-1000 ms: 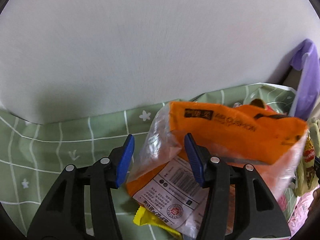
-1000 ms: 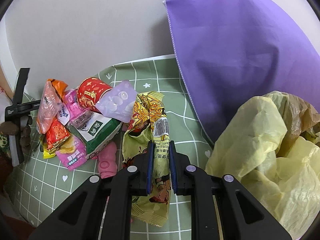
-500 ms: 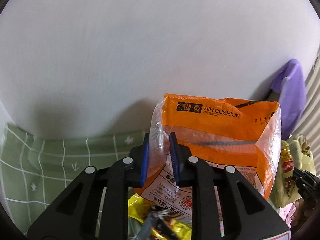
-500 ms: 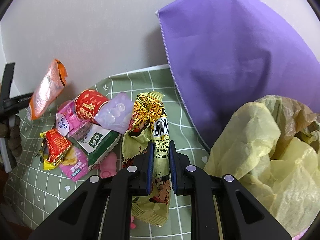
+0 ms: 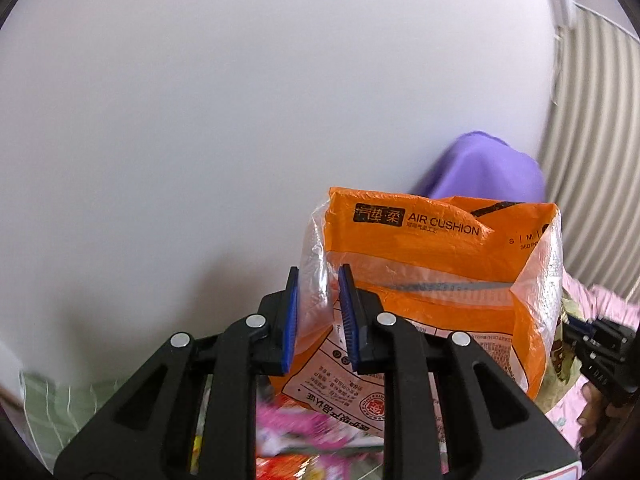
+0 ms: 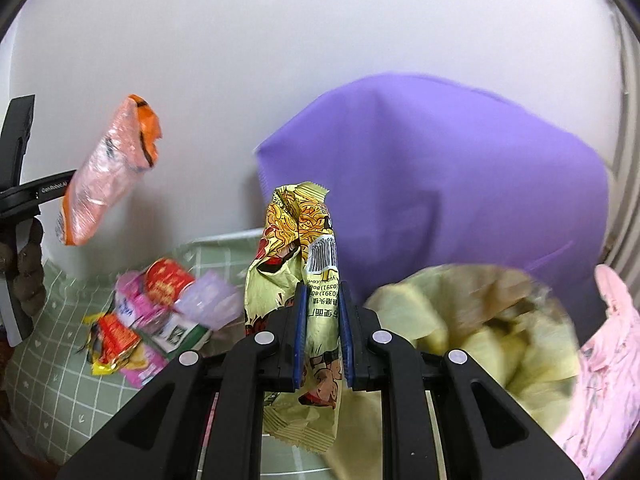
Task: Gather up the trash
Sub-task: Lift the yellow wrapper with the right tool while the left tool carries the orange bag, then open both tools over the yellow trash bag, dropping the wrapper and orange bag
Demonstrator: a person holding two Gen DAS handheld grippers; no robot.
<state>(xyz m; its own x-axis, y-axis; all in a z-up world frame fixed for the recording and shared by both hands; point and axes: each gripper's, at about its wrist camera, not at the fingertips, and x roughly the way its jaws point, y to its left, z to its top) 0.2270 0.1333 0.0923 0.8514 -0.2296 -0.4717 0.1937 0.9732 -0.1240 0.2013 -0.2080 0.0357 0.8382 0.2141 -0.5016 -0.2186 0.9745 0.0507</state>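
Note:
My left gripper [image 5: 317,280] is shut on the clear edge of an orange "AIR CUSHION" plastic bag [image 5: 436,280] and holds it up in the air in front of the white wall. The same bag [image 6: 108,176] shows hanging at the left of the right wrist view. My right gripper [image 6: 323,296] is shut on a yellow printed snack wrapper [image 6: 298,264] and holds it lifted above the table. A crumpled yellow plastic bag [image 6: 472,320] with an open mouth lies just right of the right gripper.
A pile of wrappers [image 6: 160,312], red, pink, lilac and green, lies on the green checked tablecloth [image 6: 48,380] at the left. A large purple bag [image 6: 460,184] stands against the wall behind. Pink cloth [image 6: 612,360] is at the right edge.
My left gripper closed on the orange bag and lifted it off the table. My right gripper raised the yellow wrapper and moved toward the yellow bag.

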